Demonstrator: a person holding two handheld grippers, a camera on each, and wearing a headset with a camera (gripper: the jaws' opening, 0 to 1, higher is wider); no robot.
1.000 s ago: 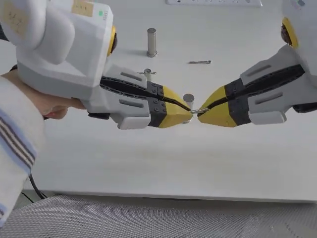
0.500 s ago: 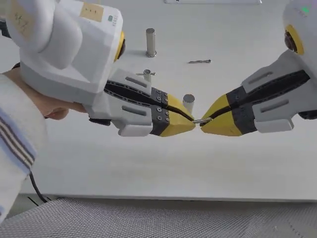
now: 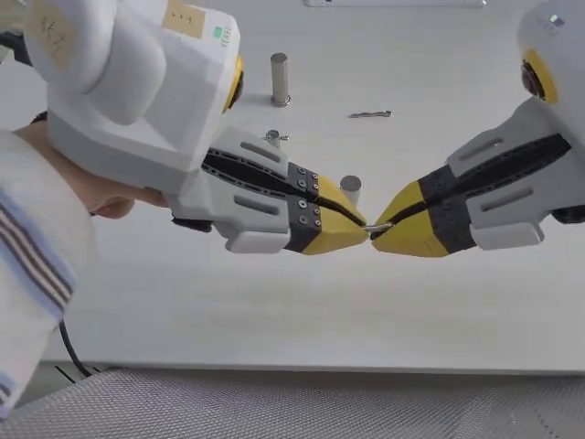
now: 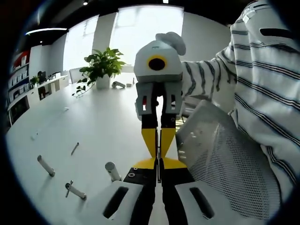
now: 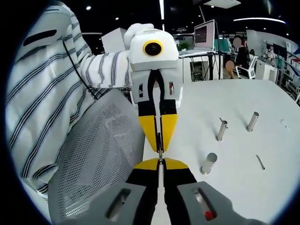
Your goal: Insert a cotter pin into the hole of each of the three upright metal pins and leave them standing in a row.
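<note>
My left gripper [image 3: 363, 230] and right gripper [image 3: 377, 234] meet tip to tip just above the white table, both shut on a small cotter pin [image 3: 377, 227] that spans the gap between them. Just behind the tips stands a bare upright metal pin [image 3: 350, 190]. Farther back, a second metal pin [image 3: 272, 137] carries a cotter pin through its top and is partly hidden by the left gripper. A third, bare pin [image 3: 280, 79] stands at the back. In the right gripper view my right gripper [image 5: 160, 164] faces the left one, with the near pin [image 5: 208, 163] to its right.
A loose cotter pin [image 3: 369, 114] lies on the table [image 3: 274, 302] behind the grippers. A grey mesh chair [image 3: 274, 402] sits below the table's front edge. A striped sleeve [image 3: 27, 274] is at the left. A potted plant [image 4: 102, 65] stands far off.
Both grippers, tips together on the cotter pin, have shifted a little toward me and slightly right. The upright pins and the loose cotter pin have stayed put.
</note>
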